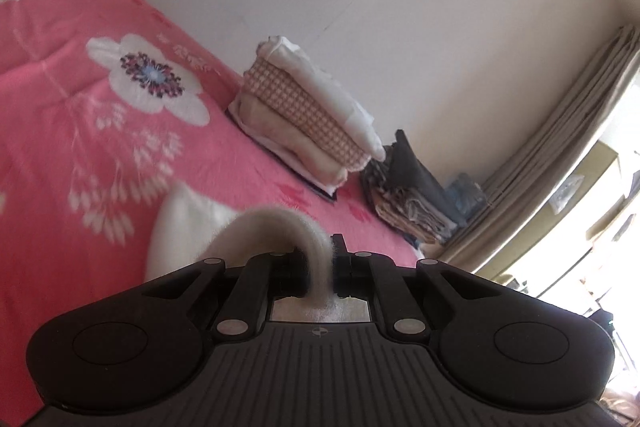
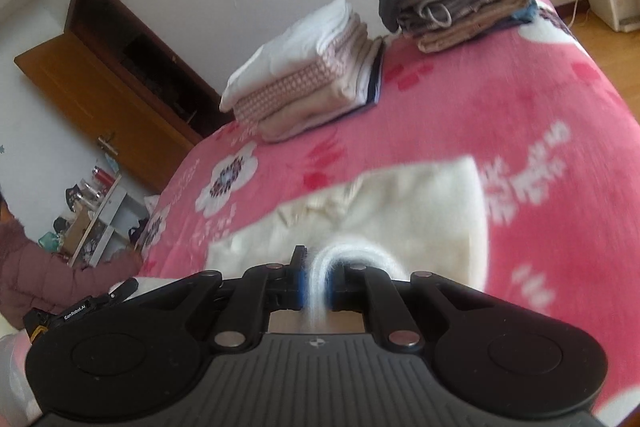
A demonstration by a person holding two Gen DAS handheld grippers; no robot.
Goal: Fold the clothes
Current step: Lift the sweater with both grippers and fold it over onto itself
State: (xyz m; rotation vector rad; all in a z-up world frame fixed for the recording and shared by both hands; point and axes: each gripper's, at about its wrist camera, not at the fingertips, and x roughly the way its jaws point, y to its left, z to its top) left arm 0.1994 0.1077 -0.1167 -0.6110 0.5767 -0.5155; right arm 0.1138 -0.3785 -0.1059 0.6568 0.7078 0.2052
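Our left gripper (image 1: 320,259) is clamped on the fuzzy white garment (image 1: 188,227); our right gripper (image 2: 318,279) pinches it too. Folded piles (image 2: 304,83) at twelve o'clock on the pink bedspread (image 2: 480,99).

The garment (image 2: 400,211) is cream-white with a fuzzy, fleecy nap. Most of it lies spread on the pink flowered bedspread (image 2: 500,99), with a rumpled, thinner cream layer showing along its upper left part. 2 edges are lifted off the bed: 1 fold arches up and is pinched between the fingers of the right gripper (image 2: 318,283); another fold (image 1: 280,227) arches up and is pinched in the left gripper (image 1: 320,267). Both jaw pairs are closed tight on the fabric. In the left view only a small white portion (image 1: 180,227) lies on the bedspread beside the raised fold. The outlines are motion-blurred.
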